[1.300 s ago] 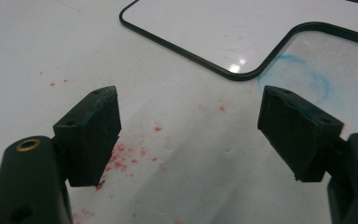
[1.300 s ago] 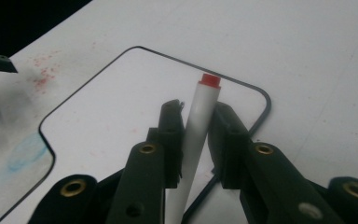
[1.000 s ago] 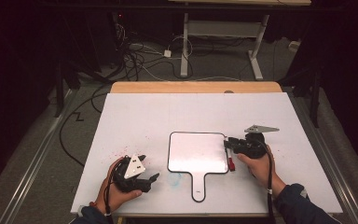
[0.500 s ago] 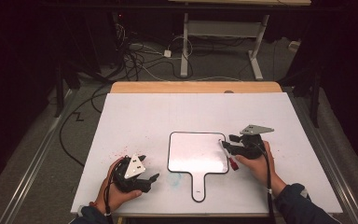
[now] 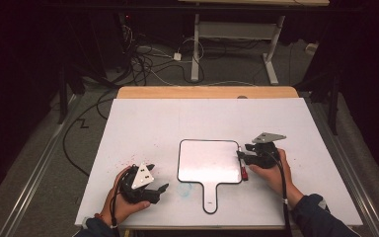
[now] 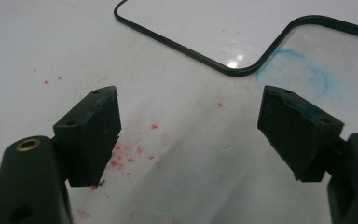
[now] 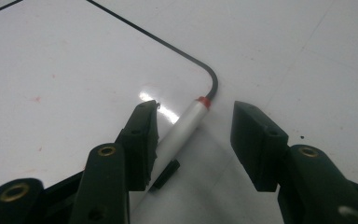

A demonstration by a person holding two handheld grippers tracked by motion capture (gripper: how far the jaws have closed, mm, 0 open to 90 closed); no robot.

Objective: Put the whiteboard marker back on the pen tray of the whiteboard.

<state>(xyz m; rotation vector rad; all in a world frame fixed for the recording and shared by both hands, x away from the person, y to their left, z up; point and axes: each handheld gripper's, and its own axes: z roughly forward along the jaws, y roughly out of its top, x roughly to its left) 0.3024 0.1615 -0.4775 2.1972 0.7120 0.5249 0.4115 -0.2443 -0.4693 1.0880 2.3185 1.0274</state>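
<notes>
The right gripper (image 7: 193, 140) stands spread around a red-tipped marker (image 7: 182, 128), which lies on the table (image 5: 153, 123) along the whiteboard (image 5: 209, 160) edge at its 3 o'clock. The left gripper (image 5: 153, 190), at the board's 8 o'clock, gapes empty.

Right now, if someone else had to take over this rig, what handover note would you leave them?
Left tongs: open, holding nothing, resting on the table left of the whiteboard, near red specks and a blue smudge.
Right tongs: open, straddling the marker at the whiteboard's right edge, not closed on it.
Done: right tongs lined up over the marker.
Left: close on the marker and lift it; the whiteboard shows no writing.
</notes>
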